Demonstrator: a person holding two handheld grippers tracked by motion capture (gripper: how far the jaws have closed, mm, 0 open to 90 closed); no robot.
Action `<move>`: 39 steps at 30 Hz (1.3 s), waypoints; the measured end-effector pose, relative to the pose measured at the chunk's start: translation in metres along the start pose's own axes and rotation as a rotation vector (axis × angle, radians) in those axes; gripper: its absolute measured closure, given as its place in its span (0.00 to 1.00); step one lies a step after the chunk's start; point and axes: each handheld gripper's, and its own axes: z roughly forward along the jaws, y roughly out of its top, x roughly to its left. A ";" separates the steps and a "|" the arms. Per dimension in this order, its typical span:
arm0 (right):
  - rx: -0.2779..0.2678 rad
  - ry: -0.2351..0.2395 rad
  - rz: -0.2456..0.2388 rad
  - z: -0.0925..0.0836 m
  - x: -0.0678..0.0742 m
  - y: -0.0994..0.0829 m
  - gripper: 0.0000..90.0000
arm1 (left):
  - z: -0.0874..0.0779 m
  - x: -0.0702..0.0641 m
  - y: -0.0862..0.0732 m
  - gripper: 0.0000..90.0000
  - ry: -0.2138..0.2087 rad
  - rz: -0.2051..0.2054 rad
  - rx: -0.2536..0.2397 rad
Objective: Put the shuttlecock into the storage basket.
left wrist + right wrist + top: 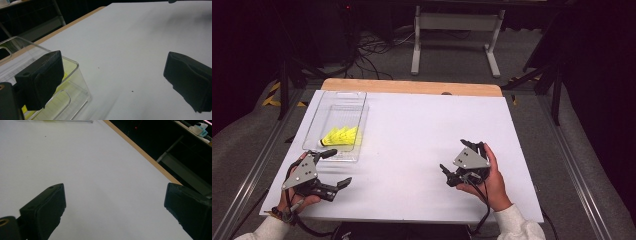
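A clear plastic box stands at the table's left, towards the back. Inside it lies a yellow object with a dark tip, shaped like stacked shuttlecocks. My left gripper rests low at the front left, just in front of the box, and is open with nothing between its jaws. In the left gripper view, the left gripper has the box's near corner beside its left jaw, with yellow showing through the wall. My right gripper is held at the front right, open and empty, and the right gripper looks across bare tabletop.
The white tabletop has a wooden strip along its far edge. Beyond it are a white desk frame and cables on the floor. Metal rails run along both sides of the table.
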 end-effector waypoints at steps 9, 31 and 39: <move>-0.033 0.003 0.022 -0.008 -0.001 -0.020 0.05 | 0.008 -0.001 0.002 0.04 -0.005 0.002 0.002; -0.122 0.049 0.107 -0.031 0.005 -0.062 0.05 | 0.008 -0.002 0.002 0.04 0.005 -0.008 -0.009; -0.136 0.064 0.112 -0.030 0.007 -0.063 0.05 | 0.006 -0.005 0.001 0.04 0.009 -0.008 -0.005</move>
